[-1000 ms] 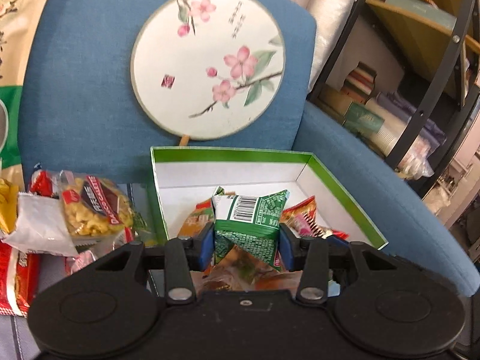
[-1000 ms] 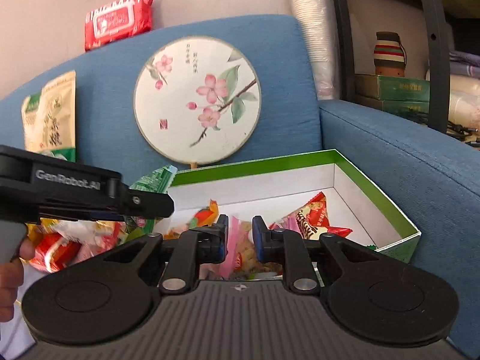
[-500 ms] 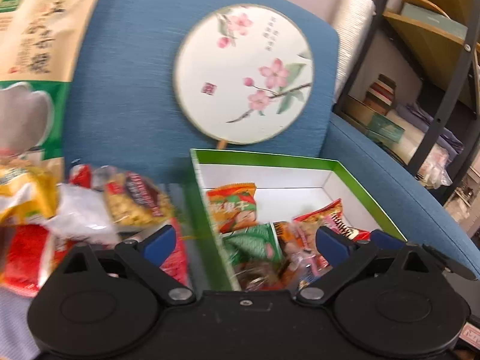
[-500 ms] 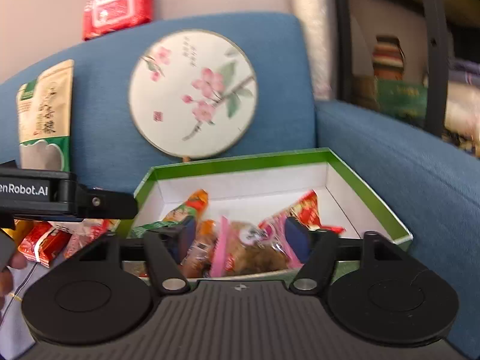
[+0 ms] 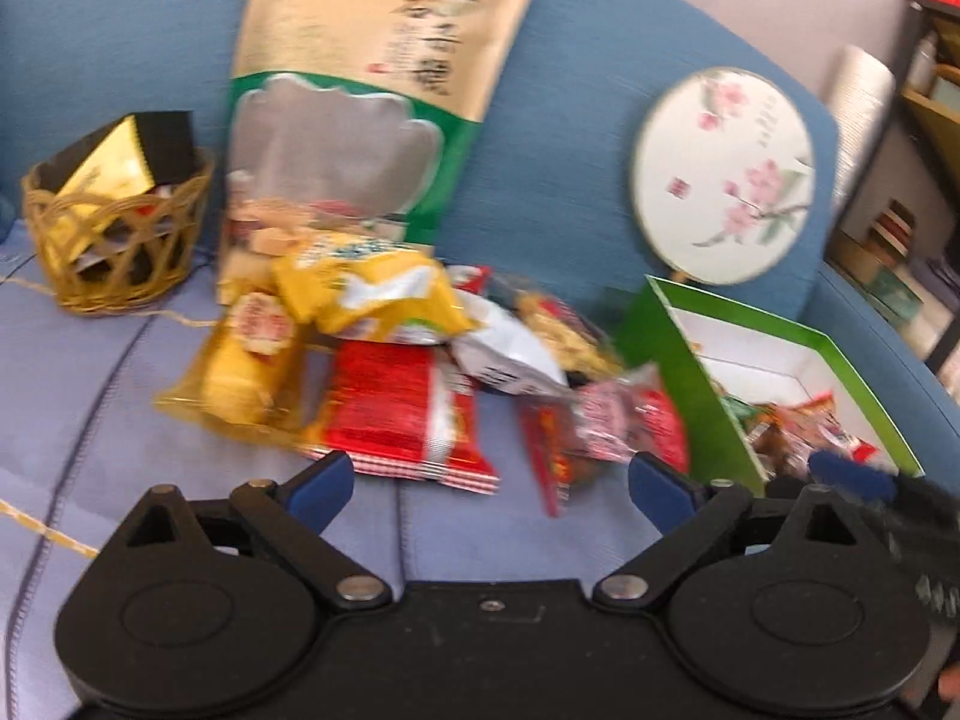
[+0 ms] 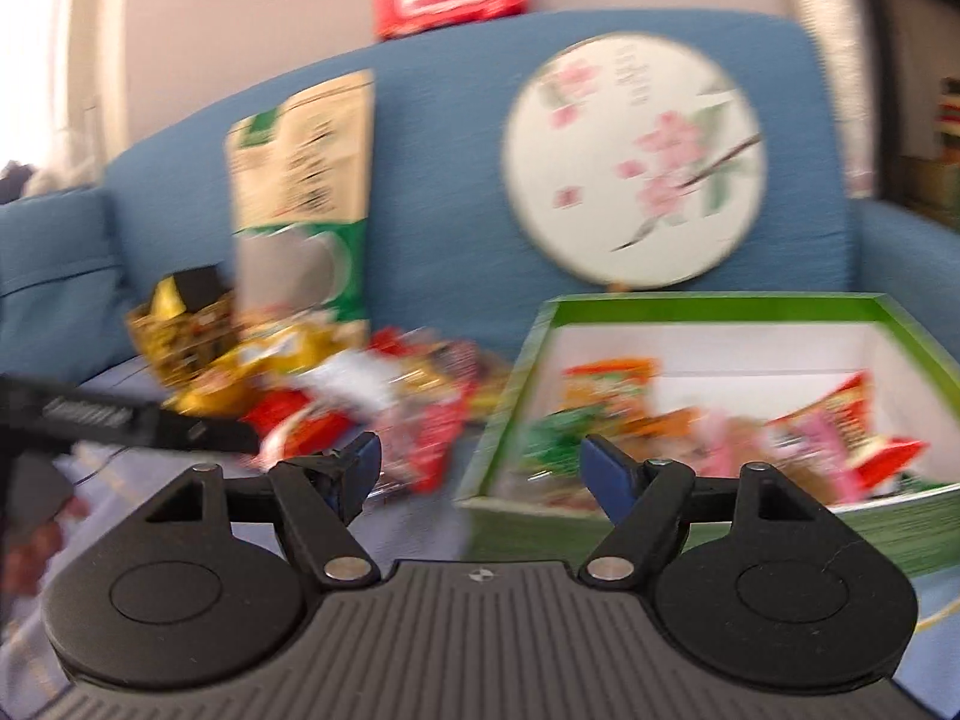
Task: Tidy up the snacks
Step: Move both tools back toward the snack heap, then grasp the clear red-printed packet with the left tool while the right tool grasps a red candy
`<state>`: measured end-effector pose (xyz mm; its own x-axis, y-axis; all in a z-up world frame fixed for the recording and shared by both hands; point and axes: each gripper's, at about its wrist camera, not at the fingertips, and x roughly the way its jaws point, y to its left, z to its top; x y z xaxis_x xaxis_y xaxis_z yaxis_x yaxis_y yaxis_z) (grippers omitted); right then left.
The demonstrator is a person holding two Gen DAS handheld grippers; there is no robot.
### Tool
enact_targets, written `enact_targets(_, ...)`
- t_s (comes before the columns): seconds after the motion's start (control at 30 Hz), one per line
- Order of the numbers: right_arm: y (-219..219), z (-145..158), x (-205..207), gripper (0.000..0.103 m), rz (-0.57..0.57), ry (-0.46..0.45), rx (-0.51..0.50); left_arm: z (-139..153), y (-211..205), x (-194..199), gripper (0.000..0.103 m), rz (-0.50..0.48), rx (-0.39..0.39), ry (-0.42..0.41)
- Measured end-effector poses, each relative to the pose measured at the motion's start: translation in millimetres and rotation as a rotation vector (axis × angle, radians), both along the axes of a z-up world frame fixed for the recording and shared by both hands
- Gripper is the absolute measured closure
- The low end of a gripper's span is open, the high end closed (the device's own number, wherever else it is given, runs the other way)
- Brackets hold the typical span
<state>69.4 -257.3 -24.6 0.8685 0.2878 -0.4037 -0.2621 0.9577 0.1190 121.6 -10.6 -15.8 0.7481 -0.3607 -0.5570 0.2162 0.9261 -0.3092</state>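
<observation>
Both claws stand wide apart and empty: the left gripper (image 5: 486,489) faces the loose snack pile (image 5: 384,360) just ahead of its fingers, and the right gripper (image 6: 480,468) straddles the near corner of the green box (image 6: 708,303), where other packets already lie. The red packet (image 5: 396,414) nearest the left claw looks light, crinkly and slippery, so it is probably best pinched across a flat sealed edge.

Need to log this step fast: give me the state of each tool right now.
Left tool: open, holding nothing, jaws just opened, facing the loose snack pile.
Right tool: open, holding nothing, jaws just opened, near the green box.
</observation>
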Motion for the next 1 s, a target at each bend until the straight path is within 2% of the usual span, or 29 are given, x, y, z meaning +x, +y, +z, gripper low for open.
enact_targets(0.13, 21, -2, -3, 0.000, 0.060, 0.000, -0.043, 2, -9, 10, 0.000, -0.055, -0.041, 0.028)
enact_targets(0.27, 23, 2, -7, 0.000, 0.105, 0.006, -0.047, 5, -40, 26, 0.000, -0.145, -0.033, 0.017)
enact_targets(0.4, 21, -1, -2, 0.000, 0.121, 0.104, -0.102, -1, -67, 54, 0.000, -0.166, -0.041, 0.074)
enact_targets(0.5, 16, -7, 2, 0.000, 0.084, 0.158, -0.109, -6, -82, 73, 0.000, -0.182, -0.030, 0.089)
enact_targets(0.6, 12, -10, 4, 0.000, 0.078, 0.179, -0.093, -18, -86, 89, 0.000, -0.164, -0.013, 0.125)
enact_targets(0.63, 11, -11, 4, 0.000, 0.078, 0.183, -0.093, -24, -83, 92, 0.000, -0.173, -0.036, 0.145)
enact_targets(0.7, 11, -12, 4, 0.000, 0.089, 0.193, -0.091, -26, -72, 83, 0.010, -0.171, -0.076, 0.139)
enact_targets(0.77, 12, -13, 5, 0.000, 0.104, 0.207, -0.078, -25, -66, 66, 0.010, -0.204, -0.061, 0.146)
enact_targets(0.9, 22, -17, 4, 0.000, 0.160, 0.233, -0.073, -25, -47, 21, 0.009, -0.292, -0.067, 0.166)
enact_targets(0.93, 25, -18, 3, 0.000, 0.182, 0.233, -0.078, -23, -41, 12, 0.009, -0.296, -0.084, 0.170)
enact_targets(1.0, 31, -19, 1, 0.000, 0.226, 0.239, -0.064, -17, -22, -1, 0.000, -0.250, -0.136, 0.181)
